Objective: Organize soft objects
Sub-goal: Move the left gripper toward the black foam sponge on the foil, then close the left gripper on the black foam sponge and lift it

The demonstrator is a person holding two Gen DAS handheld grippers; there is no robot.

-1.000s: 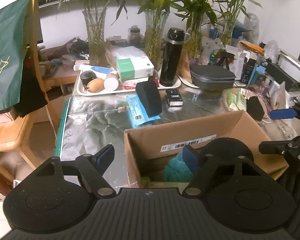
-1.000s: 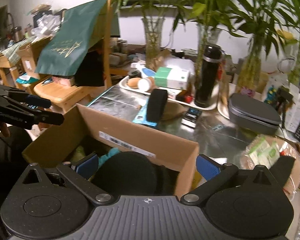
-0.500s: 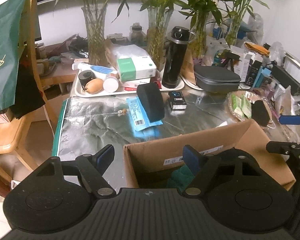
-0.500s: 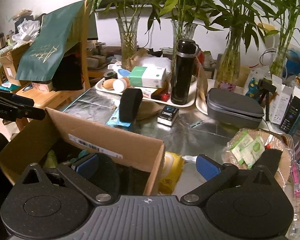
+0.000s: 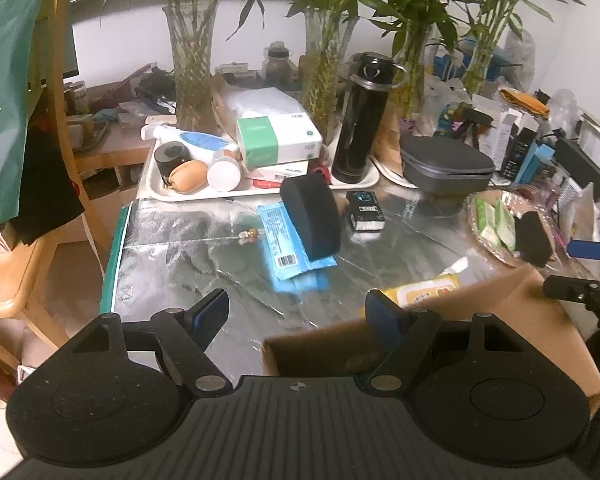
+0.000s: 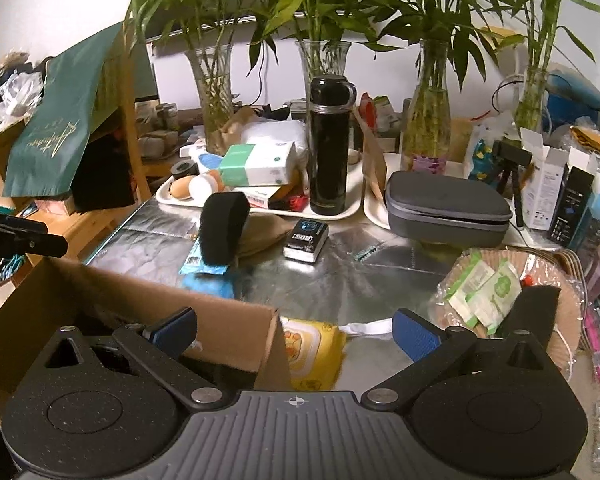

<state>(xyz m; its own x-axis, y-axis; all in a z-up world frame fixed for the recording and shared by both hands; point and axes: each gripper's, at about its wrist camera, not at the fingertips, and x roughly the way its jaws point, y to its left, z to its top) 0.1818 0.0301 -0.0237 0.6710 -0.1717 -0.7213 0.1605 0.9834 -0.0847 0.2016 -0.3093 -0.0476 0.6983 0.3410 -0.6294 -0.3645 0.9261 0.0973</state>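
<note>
We are holding the left gripper (image 5: 296, 312) and right gripper (image 6: 294, 330) agape and empty over the box (image 6: 112, 292), its contents hidden, yellow pack (image 6: 312, 350) lying just beside it, basket (image 6: 568, 280) holding green sachets (image 6: 484, 292), black pad (image 5: 311, 214) resting on the blue packet (image 5: 288, 246).
</note>
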